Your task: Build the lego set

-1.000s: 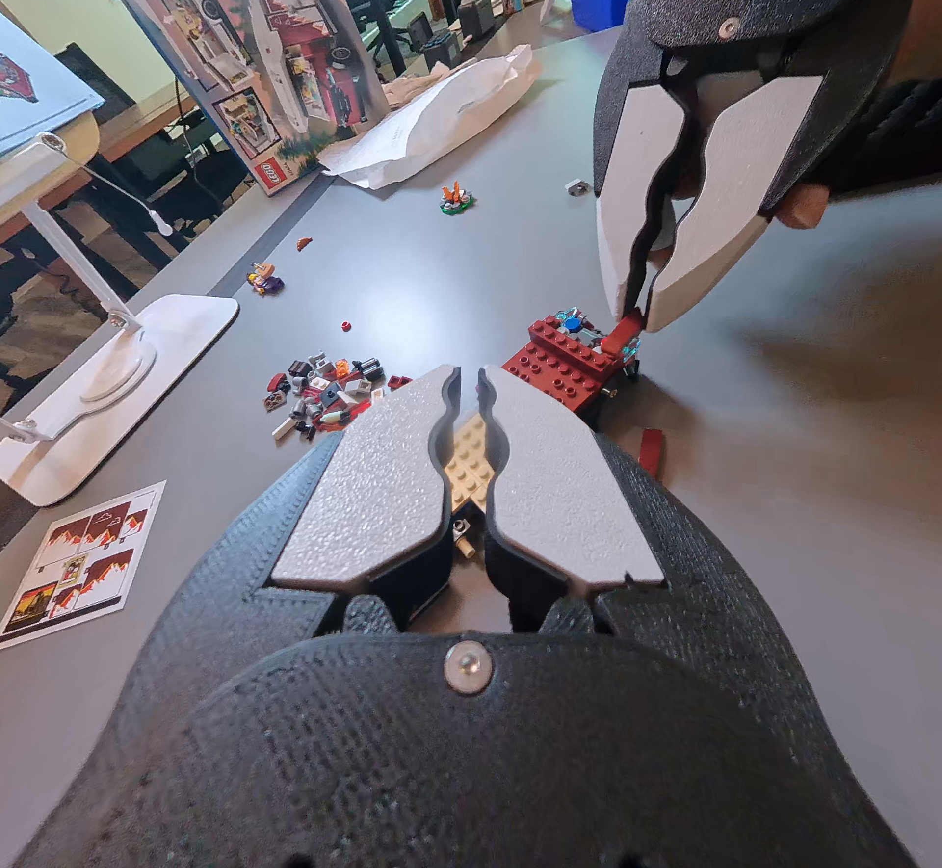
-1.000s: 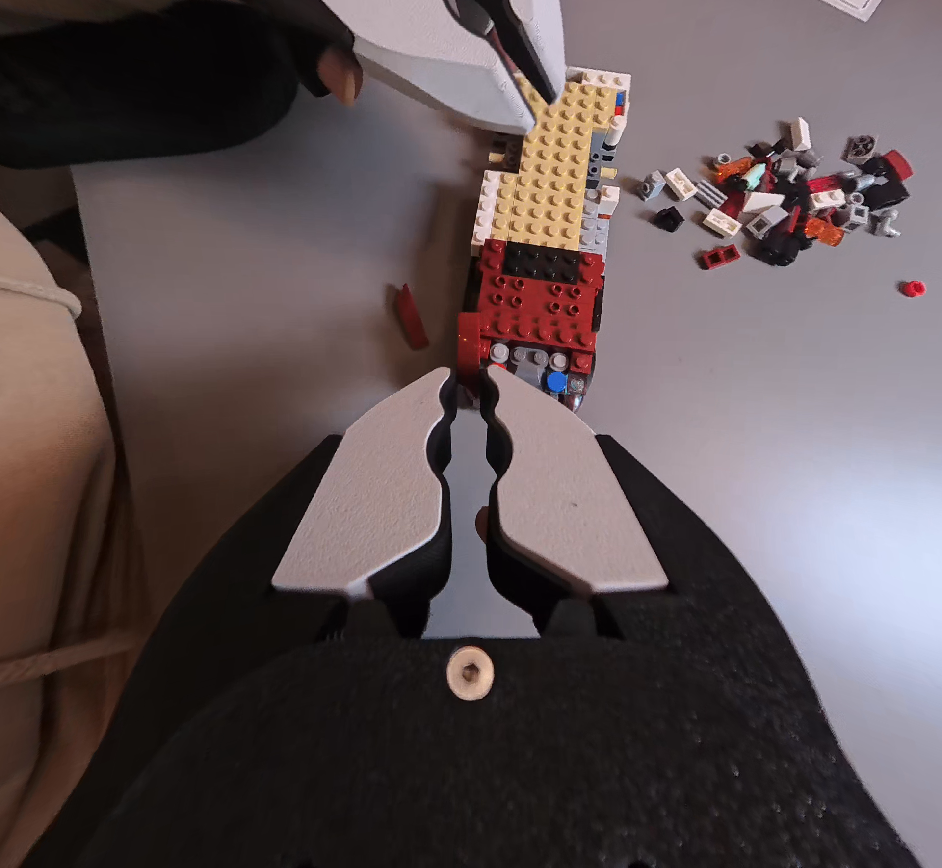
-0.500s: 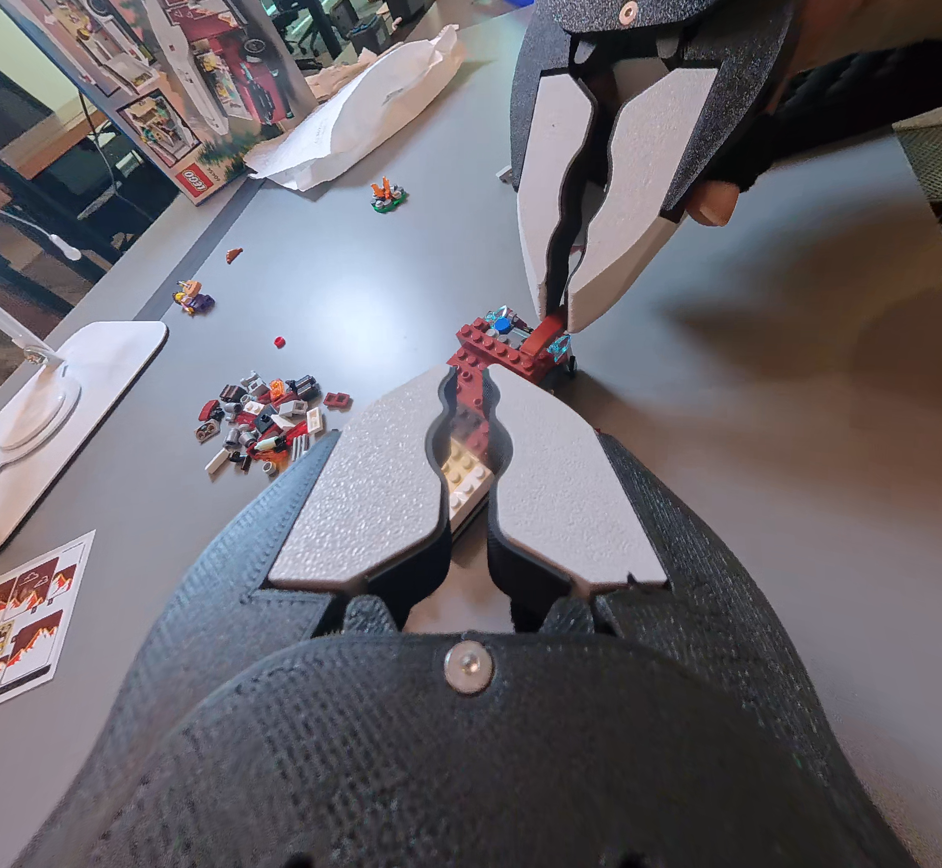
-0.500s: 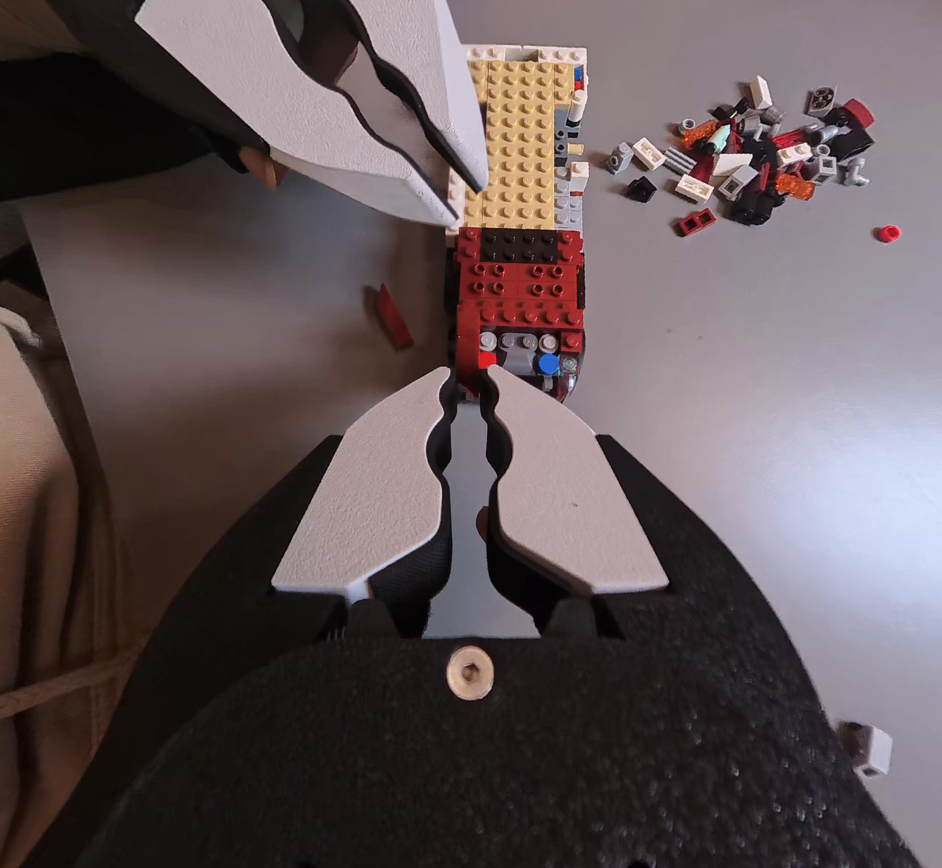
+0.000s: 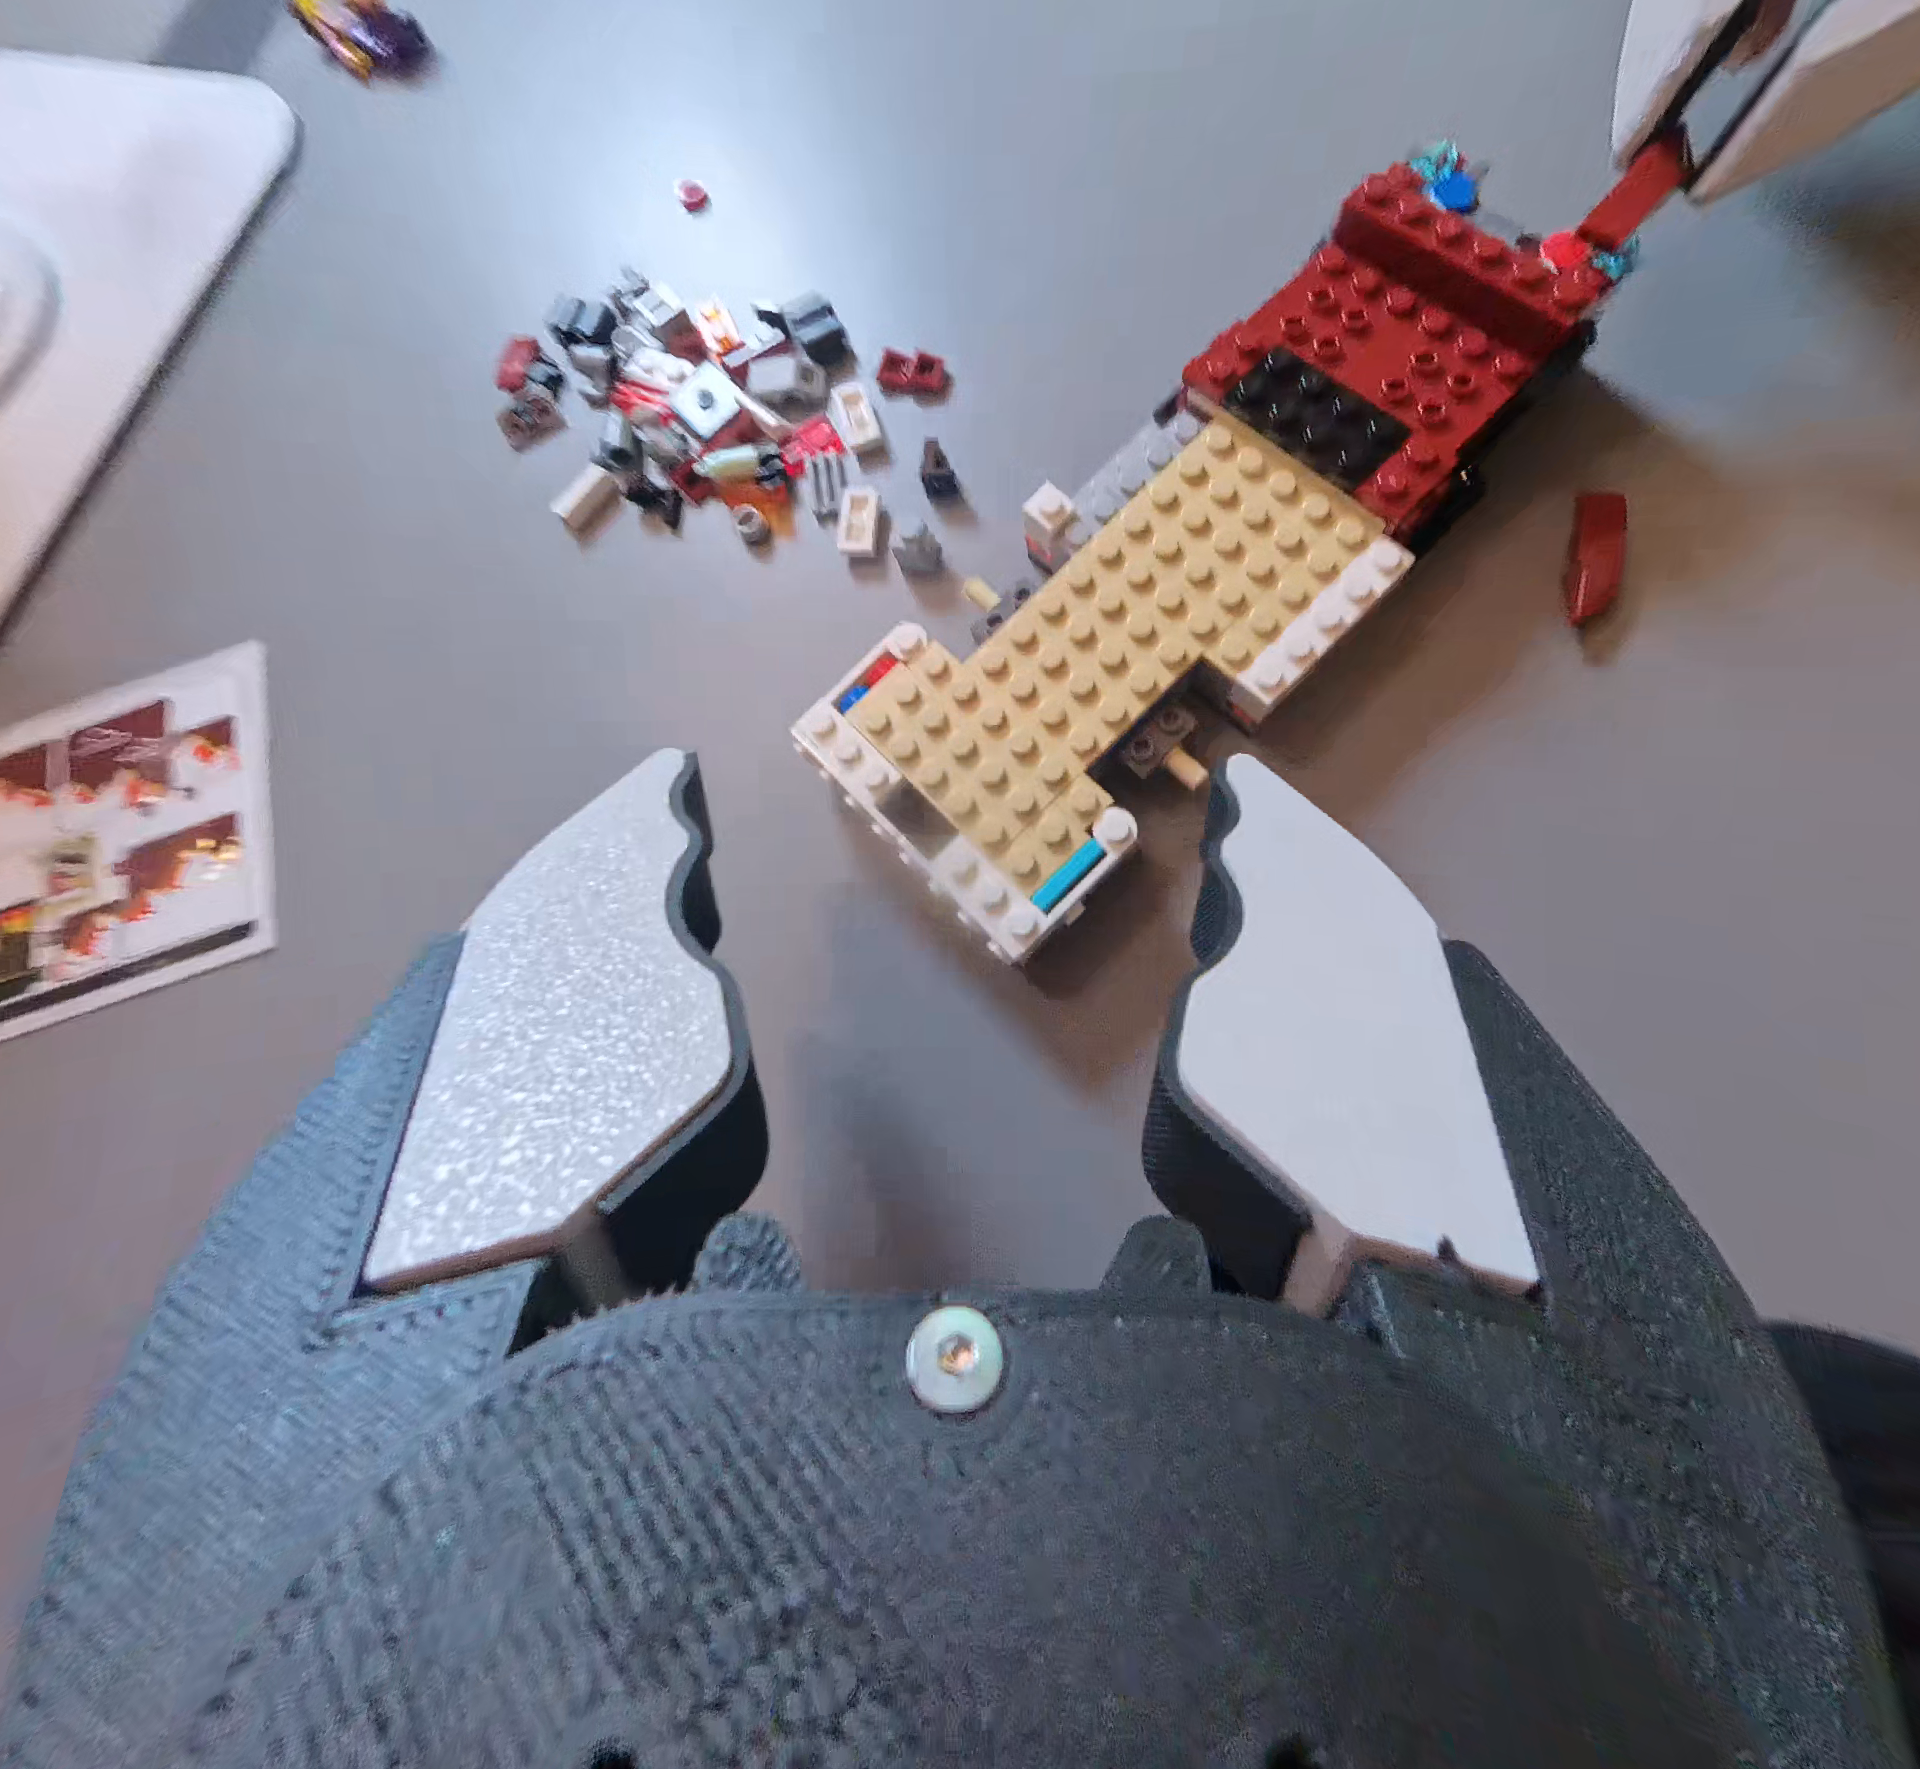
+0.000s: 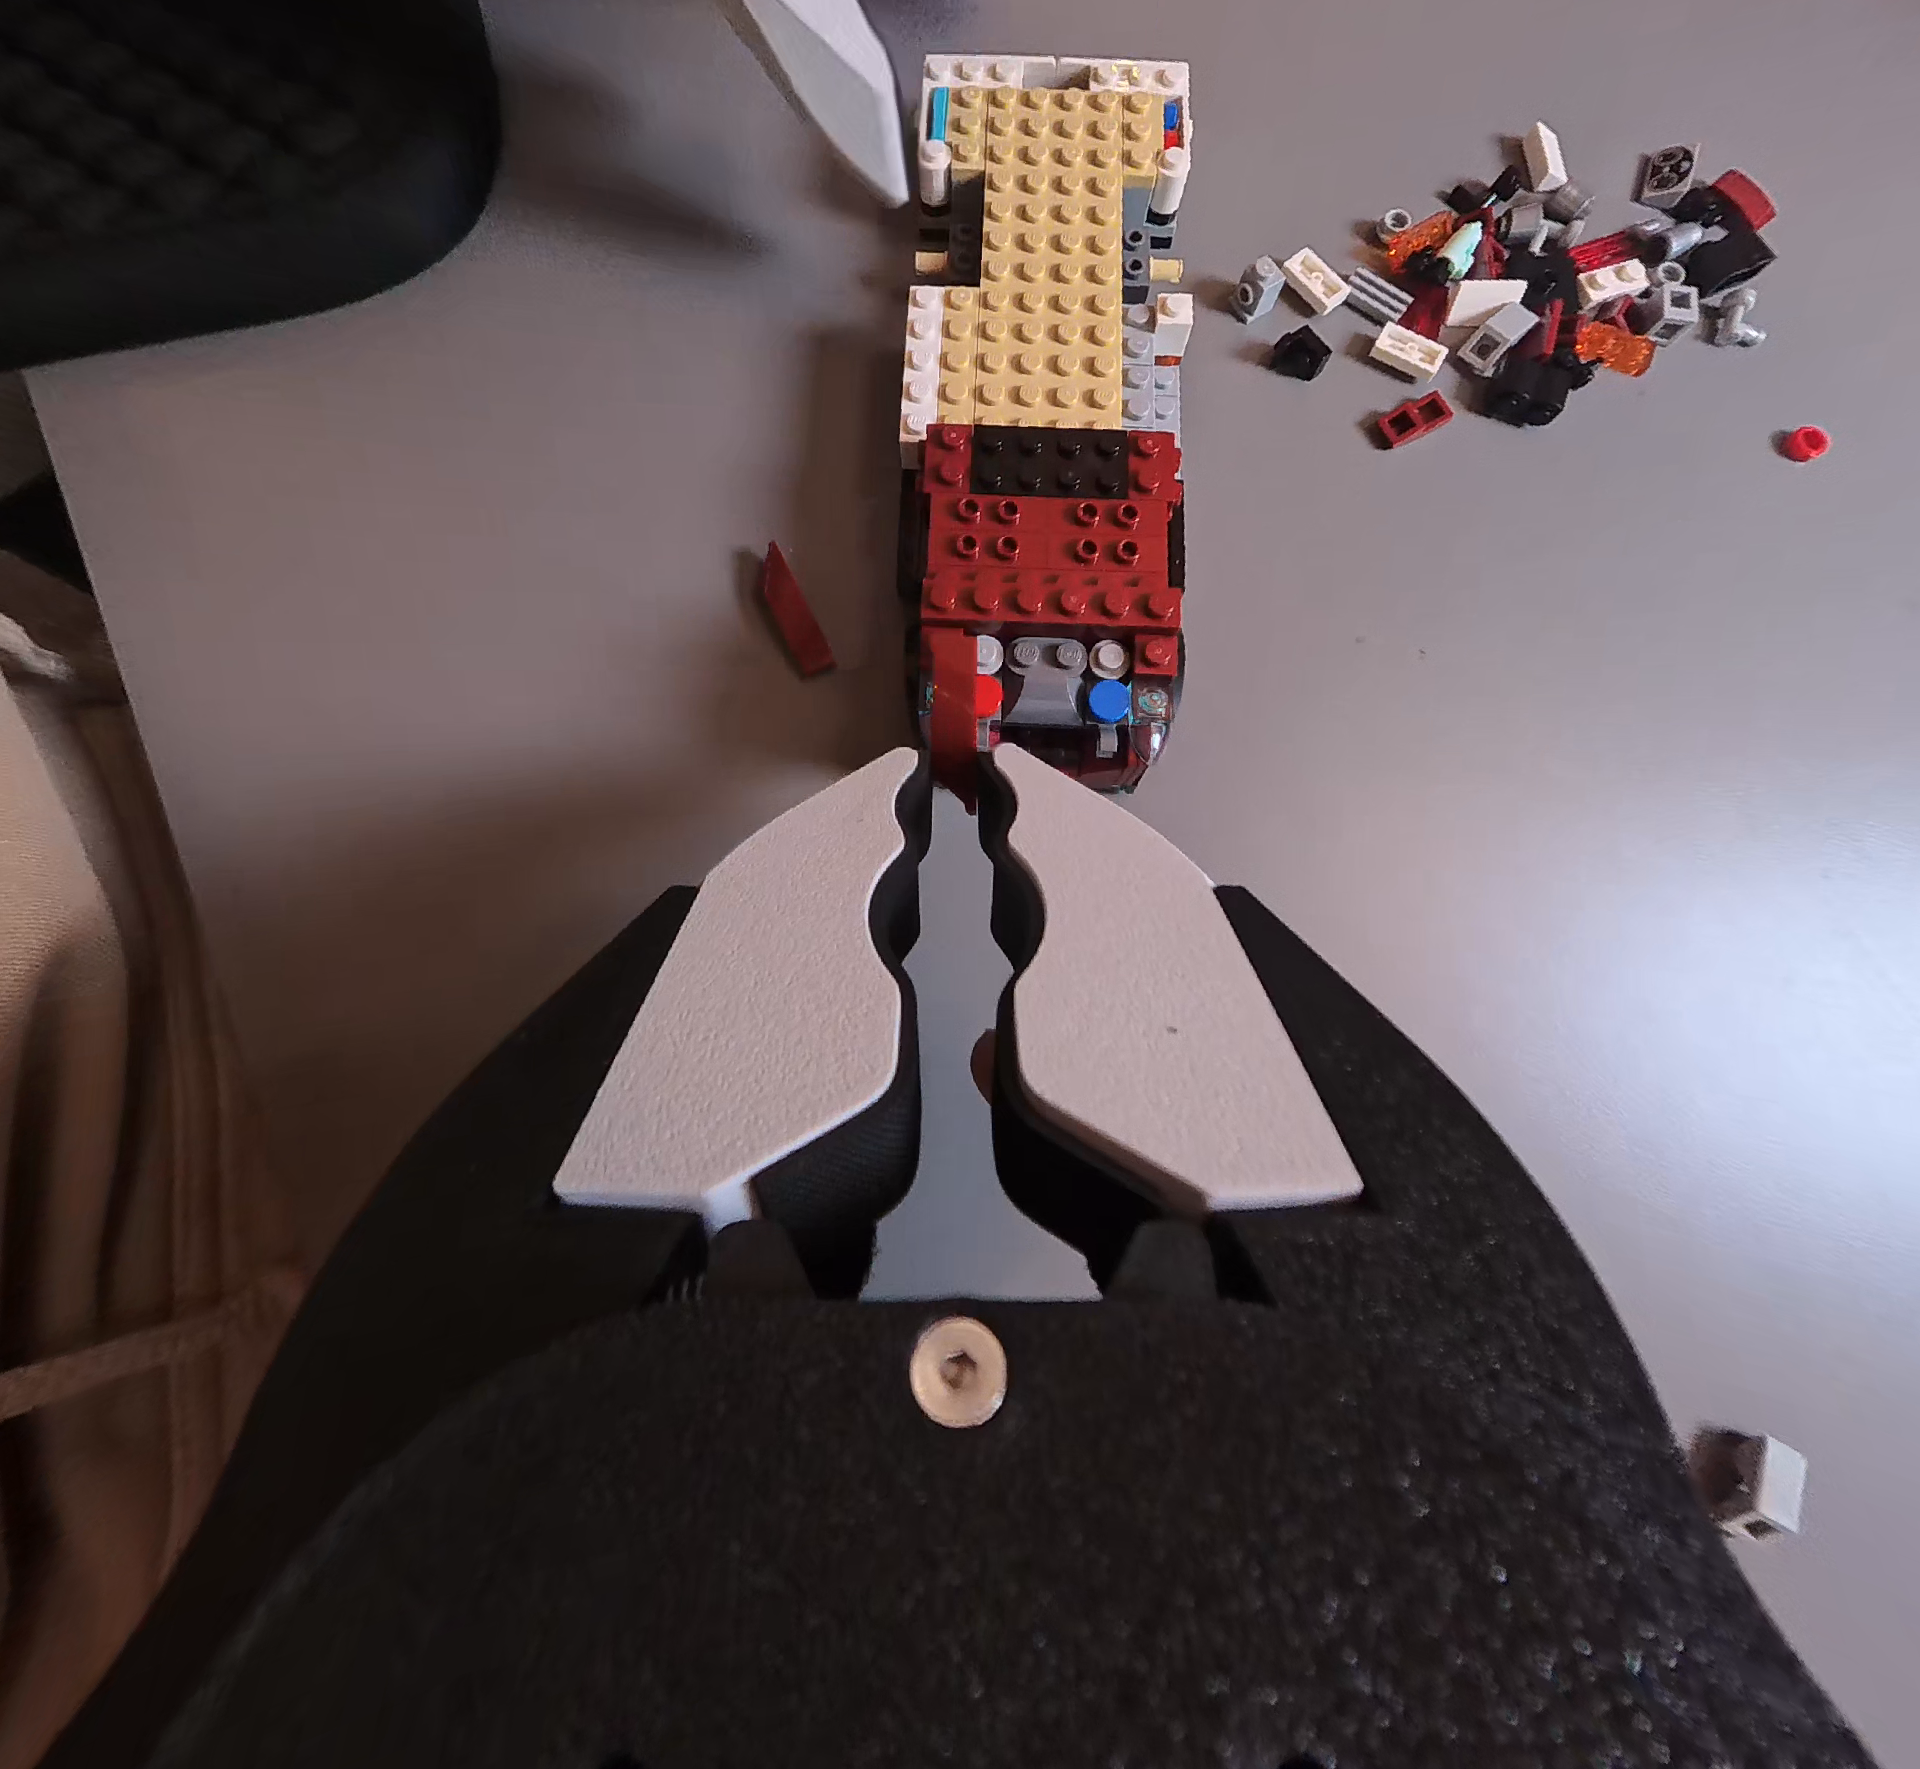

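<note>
Fingers (image 5: 1314, 971) of the left gripper (image 5: 951, 789) are standing wide apart, bare, just short of the tan-and-white end of the brick vehicle (image 5: 1164, 597) lying on the grey bench (image 5: 1039, 57). Right gripper (image 6: 956, 769) fingers are pinching a dark red brick (image 6: 951, 680) at the vehicle's red end. Loose bricks (image 6: 1538, 285) are lying beside the vehicle.
</note>
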Demonstrator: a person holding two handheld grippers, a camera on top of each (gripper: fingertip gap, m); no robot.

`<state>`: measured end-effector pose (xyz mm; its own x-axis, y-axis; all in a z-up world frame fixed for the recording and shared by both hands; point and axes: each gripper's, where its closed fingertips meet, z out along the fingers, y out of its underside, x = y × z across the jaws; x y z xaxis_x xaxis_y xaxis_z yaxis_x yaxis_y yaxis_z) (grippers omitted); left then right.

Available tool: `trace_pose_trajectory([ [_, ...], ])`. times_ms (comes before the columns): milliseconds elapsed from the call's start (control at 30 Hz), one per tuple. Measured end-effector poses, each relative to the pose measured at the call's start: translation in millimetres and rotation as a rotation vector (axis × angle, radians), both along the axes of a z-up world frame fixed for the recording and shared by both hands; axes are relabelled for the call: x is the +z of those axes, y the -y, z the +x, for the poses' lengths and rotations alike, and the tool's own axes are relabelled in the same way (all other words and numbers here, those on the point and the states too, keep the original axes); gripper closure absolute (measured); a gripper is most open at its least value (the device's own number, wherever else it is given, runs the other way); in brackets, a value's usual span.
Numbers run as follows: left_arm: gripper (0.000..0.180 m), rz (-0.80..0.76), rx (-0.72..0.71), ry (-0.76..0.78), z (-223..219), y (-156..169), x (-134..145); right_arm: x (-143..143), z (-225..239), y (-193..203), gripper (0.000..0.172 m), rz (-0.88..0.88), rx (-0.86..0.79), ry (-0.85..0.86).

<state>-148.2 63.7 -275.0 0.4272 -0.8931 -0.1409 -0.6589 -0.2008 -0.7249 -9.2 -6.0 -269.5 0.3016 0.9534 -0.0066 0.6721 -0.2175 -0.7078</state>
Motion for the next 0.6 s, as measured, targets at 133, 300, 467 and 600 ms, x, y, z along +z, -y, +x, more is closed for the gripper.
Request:
trace_pose_trajectory([
  [133, 0.101, -0.081, -0.07, -0.047, 3.4, 7.3, -22.3, 0.5, 1.5, -1.8, 0.163, -0.004, -0.003, -0.003],
  [300, 0.116, 0.016, 0.01, -0.15, 1.8, 9.8, -19.3, -2.0, 7.3, -3.9, 0.163, -0.011, -0.016, 0.009],
  [467, 0.121, 0.055, 0.09, -0.226, 3.1, 28.2, -17.5, -0.4, 7.2, -1.5, 0.163, -0.022, -0.003, 0.0],
  [600, 0.115, 0.078, 0.092, -0.261, -3.9, 39.0, -9.8, 2.7, 5.9, 1.8, 0.163, -0.027, 0.006, -0.013],
])
